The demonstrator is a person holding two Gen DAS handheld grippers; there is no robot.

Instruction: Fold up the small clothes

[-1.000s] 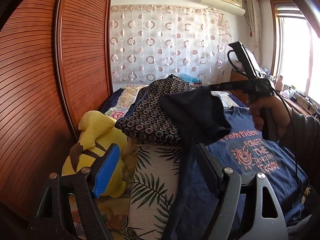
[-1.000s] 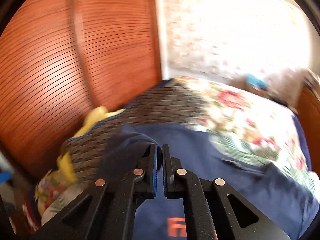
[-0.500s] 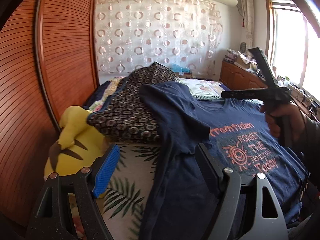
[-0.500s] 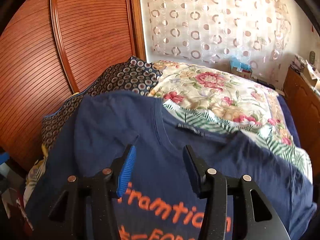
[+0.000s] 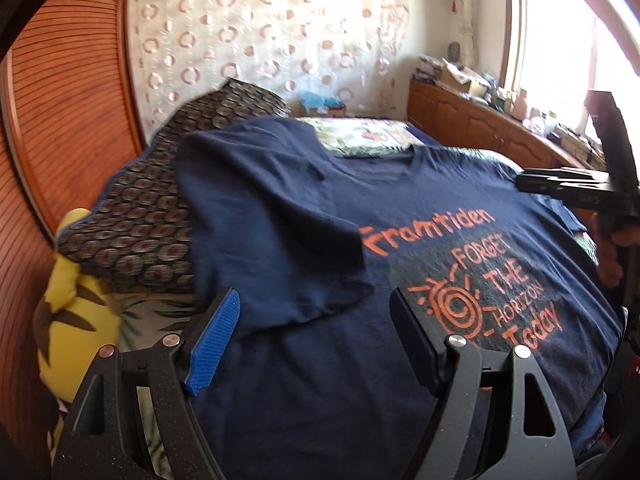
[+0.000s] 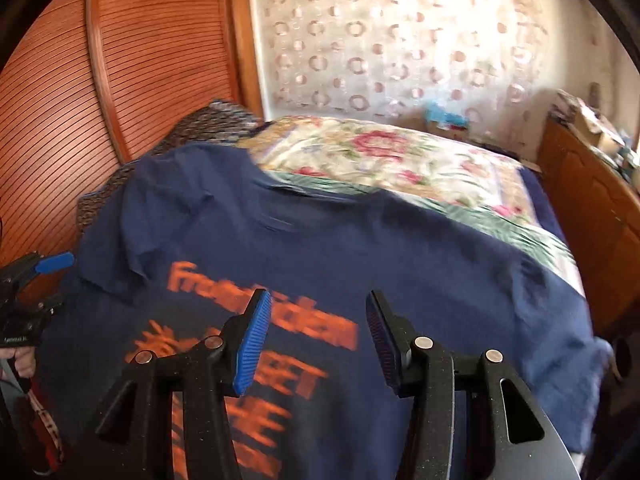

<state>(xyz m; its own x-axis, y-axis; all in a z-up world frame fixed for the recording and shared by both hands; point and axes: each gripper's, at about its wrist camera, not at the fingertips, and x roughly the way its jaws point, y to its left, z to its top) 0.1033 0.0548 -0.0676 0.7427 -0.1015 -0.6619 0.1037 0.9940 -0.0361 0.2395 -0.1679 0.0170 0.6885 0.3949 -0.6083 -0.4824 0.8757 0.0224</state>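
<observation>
A navy T-shirt [image 5: 300, 400] with an orange print lies face up on the bed, also seen in the right wrist view [image 6: 360, 248]. Its left sleeve [image 5: 280, 220] is folded inward and rests on the chest, beside the print. My left gripper [image 5: 316, 304] hovers open over the shirt's lower left part, just short of the sleeve's hem, holding nothing. My right gripper [image 6: 317, 304] is open and empty above the print. A hand holds it at the shirt's right edge [image 5: 576, 188]. The left gripper [image 6: 40, 268] shows at the right wrist view's left rim.
A dark ring-patterned cloth [image 5: 152, 208] is piled under the shirt's left shoulder, with a yellow plush toy [image 5: 76, 320] below it. A floral quilt [image 6: 380, 156] covers the far bed. Slatted wardrobe doors [image 5: 60, 100] stand left, a wooden cabinet [image 5: 480, 124] right.
The right gripper let go of the lifted sleeve, opened and drew back to the right. The sleeve now lies flat on the shirt. The left gripper moved over the shirt and sank.
</observation>
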